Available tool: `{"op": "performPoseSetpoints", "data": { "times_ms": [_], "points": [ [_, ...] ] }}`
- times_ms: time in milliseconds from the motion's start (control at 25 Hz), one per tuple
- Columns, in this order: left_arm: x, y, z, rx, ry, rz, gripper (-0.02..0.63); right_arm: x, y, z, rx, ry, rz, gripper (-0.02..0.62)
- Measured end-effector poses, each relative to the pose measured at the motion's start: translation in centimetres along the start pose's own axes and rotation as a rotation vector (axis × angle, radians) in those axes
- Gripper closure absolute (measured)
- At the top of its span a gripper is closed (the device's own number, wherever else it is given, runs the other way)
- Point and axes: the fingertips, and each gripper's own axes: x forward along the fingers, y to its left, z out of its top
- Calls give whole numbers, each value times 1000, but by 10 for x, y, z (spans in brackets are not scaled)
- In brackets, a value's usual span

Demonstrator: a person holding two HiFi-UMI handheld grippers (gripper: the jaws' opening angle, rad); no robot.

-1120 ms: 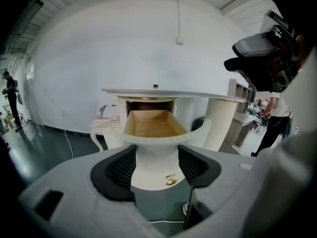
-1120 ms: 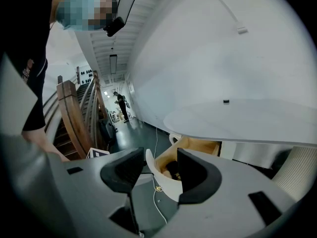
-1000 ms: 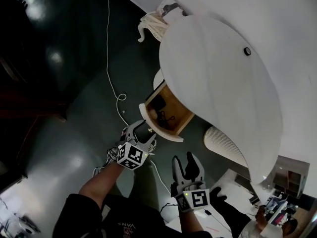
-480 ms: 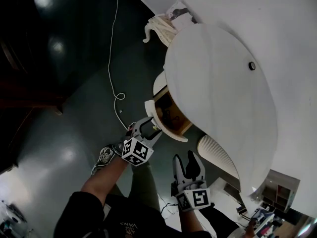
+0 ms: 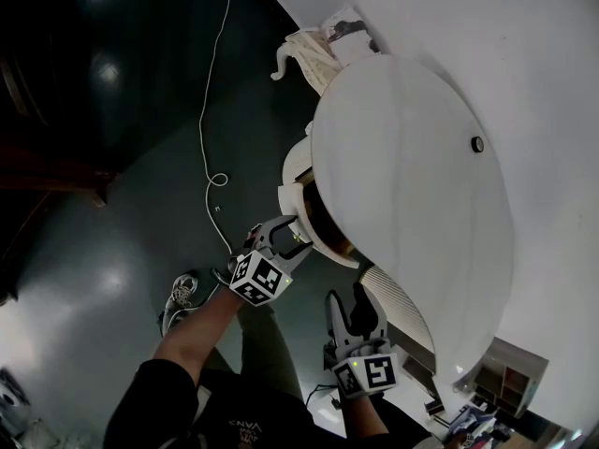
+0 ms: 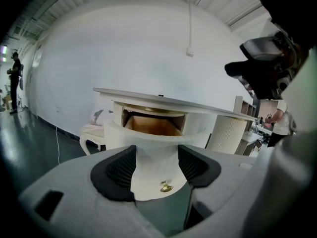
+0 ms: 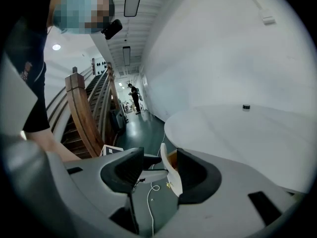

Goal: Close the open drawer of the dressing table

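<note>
White drawer [image 6: 148,178], left gripper [image 6: 156,166] spread before it, right gripper [image 7: 161,175] spread

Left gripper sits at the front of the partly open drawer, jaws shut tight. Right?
Wrong on the jaws: the left gripper sits at the front of the partly open drawer with jaws apart. The left gripper view shows the drawer's brass knob between them.
</note>
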Motion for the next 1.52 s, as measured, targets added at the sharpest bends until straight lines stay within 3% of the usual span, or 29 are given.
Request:
{"op": "performPoseSetpoints", "data": {
  "times_ms": [360,520,840,1040,1320,1520],
  "points": [
    [21,5,11,4,-27,-25,344,7,-12,-2,-1,7,15,383],
    [34,8,17,11,-34,-34,342,9,-11,6,20,-37,42,383],
    [62,14,31,12,-72,-27,343,1,-35,-15,6,23,1,383],
    [74,17,37,-17,-98,-21,343,1,-37,-8,38,-15,13,383],
    [90,20,45,-18,-117,-32,342,-3,-52,-24,24,46,-11,383],
    [99,22,50,-15,-124,-27,341,4,-48,-18,41,16,13,383]
  ]
}}
